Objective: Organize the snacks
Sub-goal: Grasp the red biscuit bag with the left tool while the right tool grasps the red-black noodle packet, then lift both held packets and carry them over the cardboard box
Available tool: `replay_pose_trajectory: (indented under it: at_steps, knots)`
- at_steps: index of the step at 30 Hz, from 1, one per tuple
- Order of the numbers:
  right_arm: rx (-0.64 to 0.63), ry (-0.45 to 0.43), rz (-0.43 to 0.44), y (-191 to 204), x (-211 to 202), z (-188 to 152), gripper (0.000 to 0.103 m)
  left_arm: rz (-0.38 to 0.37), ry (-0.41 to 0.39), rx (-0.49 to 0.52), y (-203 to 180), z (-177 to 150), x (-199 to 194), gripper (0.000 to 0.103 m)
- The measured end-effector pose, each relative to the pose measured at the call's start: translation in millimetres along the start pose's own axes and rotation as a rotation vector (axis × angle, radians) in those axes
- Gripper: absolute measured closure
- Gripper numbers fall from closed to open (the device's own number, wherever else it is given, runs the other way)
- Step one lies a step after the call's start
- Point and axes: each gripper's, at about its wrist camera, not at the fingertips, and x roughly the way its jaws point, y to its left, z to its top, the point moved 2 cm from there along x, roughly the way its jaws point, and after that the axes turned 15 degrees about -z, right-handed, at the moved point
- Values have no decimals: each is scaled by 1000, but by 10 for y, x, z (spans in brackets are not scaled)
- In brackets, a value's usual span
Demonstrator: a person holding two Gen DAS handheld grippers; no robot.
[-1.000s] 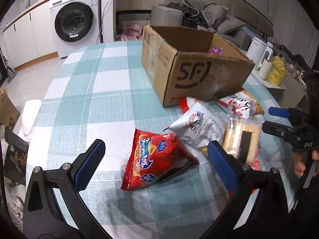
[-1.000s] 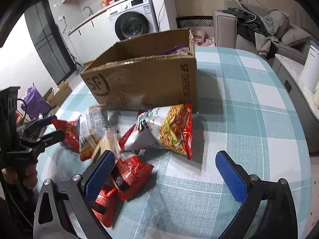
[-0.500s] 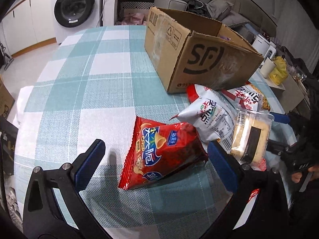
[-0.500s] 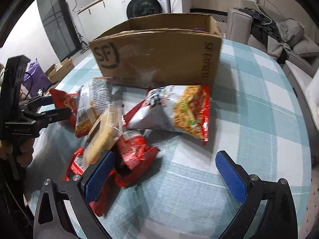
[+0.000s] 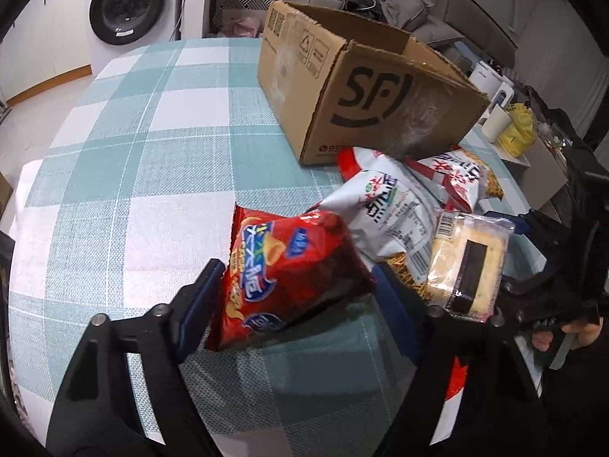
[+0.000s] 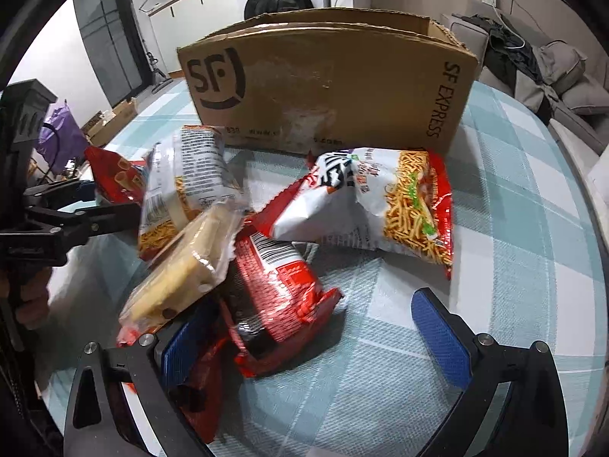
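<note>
A red chip bag (image 5: 289, 266) sits between the blue pads of my left gripper (image 5: 297, 301). The jaws are closing and both pads press its sides, puffing it up off the checked tablecloth (image 5: 152, 152). My right gripper (image 6: 314, 342) stands open low over the snack pile, a red packet (image 6: 278, 289) between its fingers, untouched by the right pad. A clear-wrapped cake (image 6: 182, 266) leans on a white noodle-snack bag (image 6: 186, 182). A second noodle bag (image 6: 380, 205) lies against the open cardboard box (image 6: 327, 83).
The box (image 5: 365, 87) stands at the table's far side. A washing machine (image 5: 125, 7) is behind on the left, a sofa with clothes (image 6: 552, 68) on the right. A cup and a yellow bag (image 5: 514, 129) sit on a side counter. A hand (image 5: 563, 335) holds the right gripper.
The left jaws have come in from wide open onto the red chip bag, which now tilts up. The right gripper has sunk closer to the snack pile, jaws still wide.
</note>
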Motion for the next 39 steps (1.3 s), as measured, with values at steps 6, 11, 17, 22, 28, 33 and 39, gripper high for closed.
replay_pose_trajectory:
  at_steps: [6, 11, 17, 22, 28, 33, 39]
  knots:
    - [61, 16, -10, -192, 41, 18, 0, -2, -4, 44, -93, -27, -42, 45]
    - [82, -3, 4, -270, 48, 35, 0, -16, -17, 65, -149, -36, -87, 47]
    - [76, -29, 20, -187, -6, 98, 2, -23, -31, 67, -172, -45, -136, 47]
    - [70, -39, 59, -72, -35, 116, 22, -27, -39, 67, -178, -39, -169, 47]
    - [45, -59, 91, 7, -82, 114, 41, -29, -46, 68, -174, -33, -204, 47]
    - [29, -72, 107, 60, -138, 69, 53, -31, -55, 68, -178, -24, -237, 47]
    - [20, -67, 139, 20, -203, 26, 55, -34, -70, 69, -184, 1, -298, 47]
